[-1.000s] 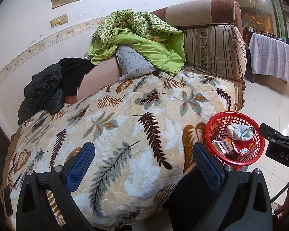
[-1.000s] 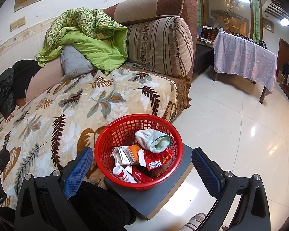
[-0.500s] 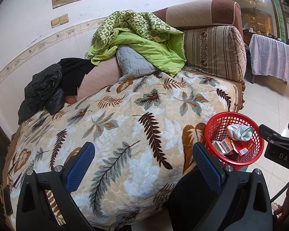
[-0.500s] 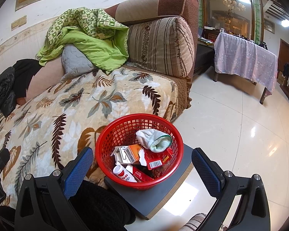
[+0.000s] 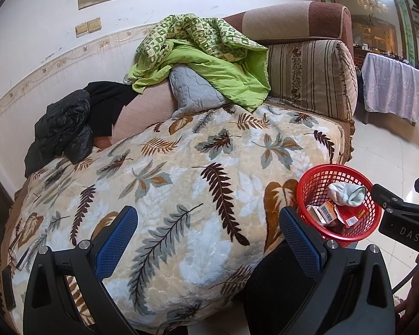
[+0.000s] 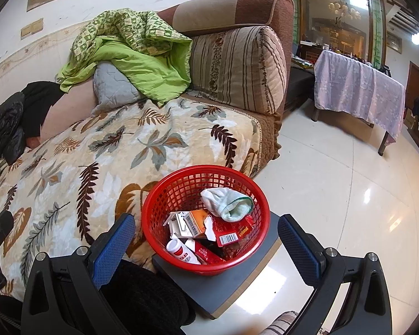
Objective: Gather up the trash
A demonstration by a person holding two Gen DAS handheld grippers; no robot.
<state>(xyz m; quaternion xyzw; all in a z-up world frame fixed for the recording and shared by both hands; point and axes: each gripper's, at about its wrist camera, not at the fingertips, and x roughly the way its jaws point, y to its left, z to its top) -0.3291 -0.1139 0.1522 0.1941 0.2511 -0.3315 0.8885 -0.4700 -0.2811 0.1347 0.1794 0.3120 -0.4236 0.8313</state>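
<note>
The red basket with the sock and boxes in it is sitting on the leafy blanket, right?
Not quite. The red basket does hold the sock and boxes, but it sits on a dark grey stool beside the leafy blanket, as the right wrist view shows.

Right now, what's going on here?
Trash pickup beside a sofa. Both claws are open and empty: the left claw points over the leaf-print blanket, the right claw faces the red basket on a grey stand. The basket already holds boxes, wrappers, a small bottle and a sock.
</note>
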